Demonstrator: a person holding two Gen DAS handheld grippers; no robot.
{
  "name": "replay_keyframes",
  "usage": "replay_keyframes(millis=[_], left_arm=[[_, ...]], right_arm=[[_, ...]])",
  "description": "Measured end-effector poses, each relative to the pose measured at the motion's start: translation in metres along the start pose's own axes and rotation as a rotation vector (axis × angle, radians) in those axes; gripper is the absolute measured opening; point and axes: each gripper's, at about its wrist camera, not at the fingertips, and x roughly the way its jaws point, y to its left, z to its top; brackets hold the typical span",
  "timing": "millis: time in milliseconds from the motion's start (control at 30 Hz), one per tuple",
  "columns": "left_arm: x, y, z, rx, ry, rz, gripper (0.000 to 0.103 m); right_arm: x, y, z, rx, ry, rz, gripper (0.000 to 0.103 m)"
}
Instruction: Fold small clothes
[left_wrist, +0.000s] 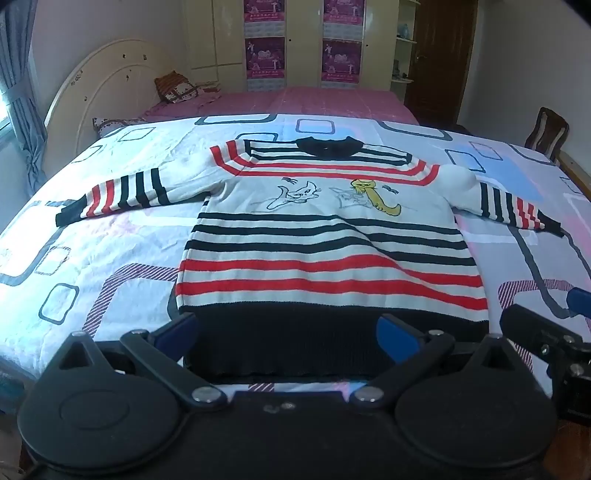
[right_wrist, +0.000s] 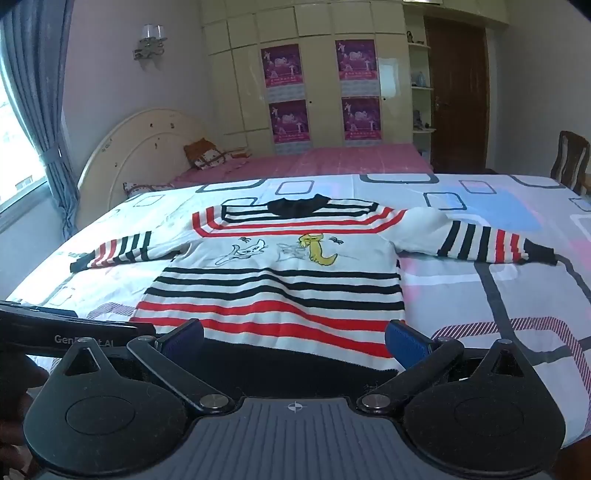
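Observation:
A small striped sweater (left_wrist: 325, 236) with red, black and white bands and cat drawings lies flat, front up, on the patterned bed sheet (left_wrist: 110, 236), both sleeves spread sideways. It also shows in the right wrist view (right_wrist: 273, 288). My left gripper (left_wrist: 288, 328) is open, its blue fingers over the black hem (left_wrist: 288, 332) at the near edge. My right gripper (right_wrist: 295, 338) is open over the same hem, toward the sweater's right side. Neither holds anything.
The right gripper's body (left_wrist: 554, 339) shows at the left view's right edge, and the left gripper's body (right_wrist: 66, 332) at the right view's left edge. A pink bed (right_wrist: 325, 158), headboard (right_wrist: 140, 147), wardrobe (right_wrist: 317, 74) and a wooden chair (right_wrist: 569, 162) stand behind.

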Motion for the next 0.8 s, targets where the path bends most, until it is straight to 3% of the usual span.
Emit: replay_keyframes(millis=[800], left_arm=[[0.005,0.011,-0.003,-0.017,0.001,-0.005,0.103]], right_arm=[[0.010,-0.002,-0.001,0.007,0.004,-0.075,0.103]])
